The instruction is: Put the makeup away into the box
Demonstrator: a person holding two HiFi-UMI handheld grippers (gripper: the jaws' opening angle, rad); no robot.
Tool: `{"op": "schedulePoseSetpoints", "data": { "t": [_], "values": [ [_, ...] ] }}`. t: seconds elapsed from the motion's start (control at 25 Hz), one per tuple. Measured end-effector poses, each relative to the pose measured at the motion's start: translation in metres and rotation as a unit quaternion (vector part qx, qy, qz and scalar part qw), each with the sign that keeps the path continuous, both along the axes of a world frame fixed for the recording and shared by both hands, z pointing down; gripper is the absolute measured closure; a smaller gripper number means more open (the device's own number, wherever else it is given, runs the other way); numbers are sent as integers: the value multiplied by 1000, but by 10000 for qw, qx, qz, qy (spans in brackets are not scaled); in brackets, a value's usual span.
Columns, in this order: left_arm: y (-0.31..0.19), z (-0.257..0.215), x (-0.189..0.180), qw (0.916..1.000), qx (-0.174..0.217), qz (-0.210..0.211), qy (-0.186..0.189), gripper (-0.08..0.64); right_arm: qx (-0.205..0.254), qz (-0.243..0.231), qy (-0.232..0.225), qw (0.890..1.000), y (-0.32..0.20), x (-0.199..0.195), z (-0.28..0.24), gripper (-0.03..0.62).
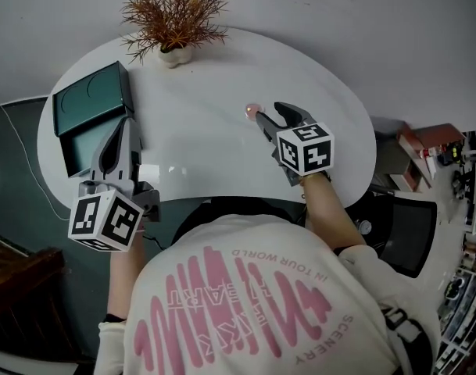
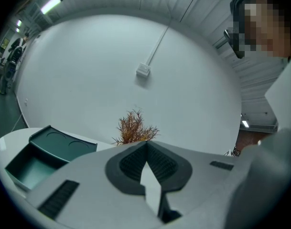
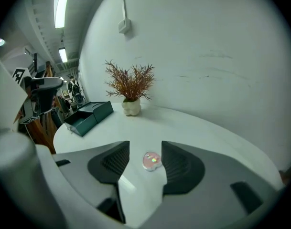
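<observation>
The pink makeup compact [image 3: 151, 160] lay on the white table [image 1: 206, 151], right of centre in the head view. It sat between the jaws of the right gripper [image 3: 145, 149], which stood apart and did not press on it. The left gripper [image 2: 146, 146], its jaws closed together on nothing, hovered at the left by the open green box [image 1: 89, 104]. A dried plant [image 1: 175, 14] stood at the table's top edge.
</observation>
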State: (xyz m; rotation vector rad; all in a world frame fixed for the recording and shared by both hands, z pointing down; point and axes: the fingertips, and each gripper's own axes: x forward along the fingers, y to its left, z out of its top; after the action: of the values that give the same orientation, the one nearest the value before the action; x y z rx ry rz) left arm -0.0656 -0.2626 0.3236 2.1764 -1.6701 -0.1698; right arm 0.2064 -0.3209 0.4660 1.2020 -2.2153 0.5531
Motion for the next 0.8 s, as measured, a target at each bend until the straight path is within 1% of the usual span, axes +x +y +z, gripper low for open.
{"op": "schedulePoseSetpoints", "data": {
  "t": [0.16, 0.32, 0.44, 0.8],
  "values": [
    [-5, 6, -4, 9998, -131, -124, -39, 557, -235, -79, 18, 9997, -11, -4, 17, 363],
    [-11, 11, -8, 9993, -267, -253, -75, 558, -503, -241, 52, 9984, -18, -11, 36, 317],
    [-16, 15, -8, 9988, -357, -319, -114, 558, -678, -365, 115, 9970, -22, -14, 49, 298],
    [-27, 25, -6, 9978, -499, -406, -139, 558, -975, -401, 397, 9936, -31, -8, 82, 290]
  ]
}}
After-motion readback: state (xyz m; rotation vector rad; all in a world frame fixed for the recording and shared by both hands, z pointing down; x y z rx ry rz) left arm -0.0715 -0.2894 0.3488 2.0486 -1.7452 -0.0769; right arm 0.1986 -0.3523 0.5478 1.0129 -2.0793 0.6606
